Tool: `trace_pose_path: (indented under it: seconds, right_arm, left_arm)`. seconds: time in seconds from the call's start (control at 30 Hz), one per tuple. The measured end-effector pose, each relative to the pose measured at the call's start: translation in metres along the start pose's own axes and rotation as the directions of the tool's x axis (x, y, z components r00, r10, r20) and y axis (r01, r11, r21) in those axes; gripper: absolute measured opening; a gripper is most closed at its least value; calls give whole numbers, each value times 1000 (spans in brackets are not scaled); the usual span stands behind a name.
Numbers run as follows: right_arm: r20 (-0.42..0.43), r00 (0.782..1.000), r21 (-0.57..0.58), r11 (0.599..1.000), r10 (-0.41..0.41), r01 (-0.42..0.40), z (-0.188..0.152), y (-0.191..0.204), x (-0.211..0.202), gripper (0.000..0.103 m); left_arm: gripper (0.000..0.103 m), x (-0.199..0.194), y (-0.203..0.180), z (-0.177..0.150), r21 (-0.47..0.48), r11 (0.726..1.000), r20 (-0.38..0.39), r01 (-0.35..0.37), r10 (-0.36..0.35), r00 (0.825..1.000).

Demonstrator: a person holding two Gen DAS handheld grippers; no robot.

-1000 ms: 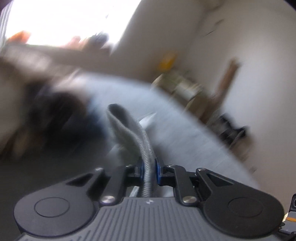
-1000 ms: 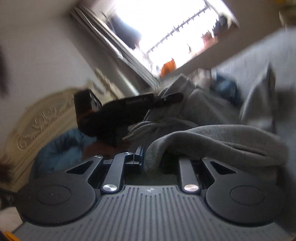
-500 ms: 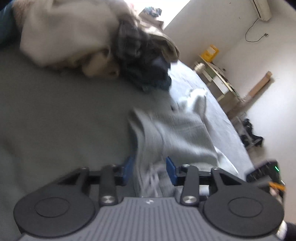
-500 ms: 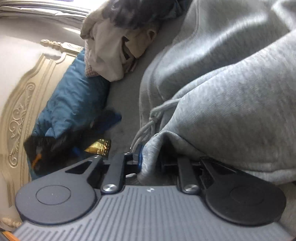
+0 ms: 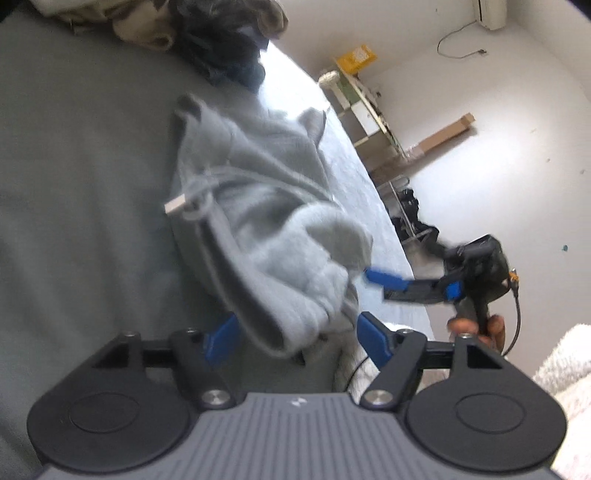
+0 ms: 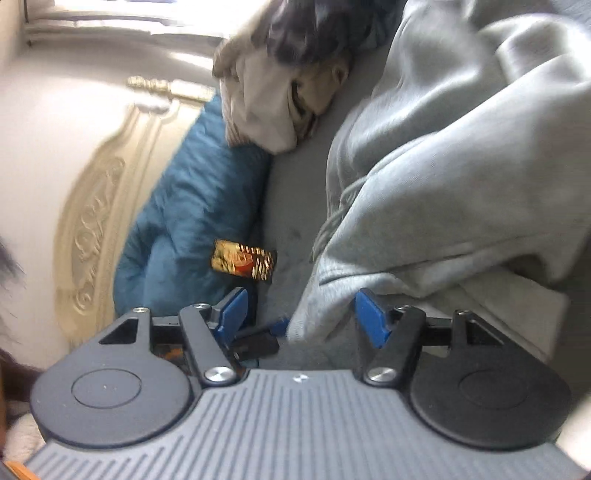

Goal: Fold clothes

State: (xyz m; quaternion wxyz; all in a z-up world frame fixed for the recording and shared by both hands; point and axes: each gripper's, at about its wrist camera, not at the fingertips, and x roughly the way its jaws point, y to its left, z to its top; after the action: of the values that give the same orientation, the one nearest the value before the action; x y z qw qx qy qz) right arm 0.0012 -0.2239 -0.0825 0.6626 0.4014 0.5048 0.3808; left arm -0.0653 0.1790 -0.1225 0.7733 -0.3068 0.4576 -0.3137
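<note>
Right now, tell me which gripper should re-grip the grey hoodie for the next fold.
Left, probably. The left gripper has the grey hoodie hem between its opening jaws, pads clear. The right gripper is opening too, with only a fabric corner between its pads.

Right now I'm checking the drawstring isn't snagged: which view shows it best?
The left wrist view: the drawstring lies in loops on the hoodie, its flat pale tip visible. The right wrist view shows only blurred cords along the hoodie's edge.

Grey hoodie (image 6: 461, 177) runs off frame; clothes pile (image 5: 207, 33) blurred.
</note>
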Motion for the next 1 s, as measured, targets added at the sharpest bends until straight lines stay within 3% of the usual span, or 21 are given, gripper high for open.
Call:
trace_pose_path:
  seconds: [0.13, 0.23, 0.37, 0.5, 0.63, 0.73, 0.83, 1.0]
  right_arm:
    - [107, 994, -4, 1000, 15, -15, -2, 0, -27, 62]
    - [120, 993, -28, 1000, -9, 12, 3, -1, -14, 54]
    - [40, 978, -94, 973, -207, 210, 8, -3, 35, 27]
    - [-4, 979, -42, 978, -204, 204, 2, -16, 52, 17]
    - [12, 982, 25, 982, -189, 188, 1, -27, 57, 15]
    - [1, 977, -22, 977, -212, 212, -5, -22, 69, 14]
    - [-15, 973, -91, 969, -230, 228, -11, -12, 80, 14]
    - [-27, 970, -188, 955, -240, 231, -12, 0, 71, 16]
  left_arm:
    - [72, 20, -3, -20, 25, 1000, -44, 0, 2, 999]
    - [72, 42, -9, -26, 47, 999, -34, -27, 28, 999]
    - [72, 54, -8, -18, 9, 1000, 88, -18, 17, 996]
    - [72, 43, -1, -10, -39, 999, 188, -32, 38, 981]
    - [72, 37, 3, -2, -95, 996, 245, -3, 26, 969]
    - [79, 42, 9, 3, -160, 987, 265, -24, 66, 962]
    - [79, 48, 15, 3, -206, 976, 271, -67, 122, 955]
    - [54, 39, 24, 3, -207, 974, 277, -86, 143, 950]
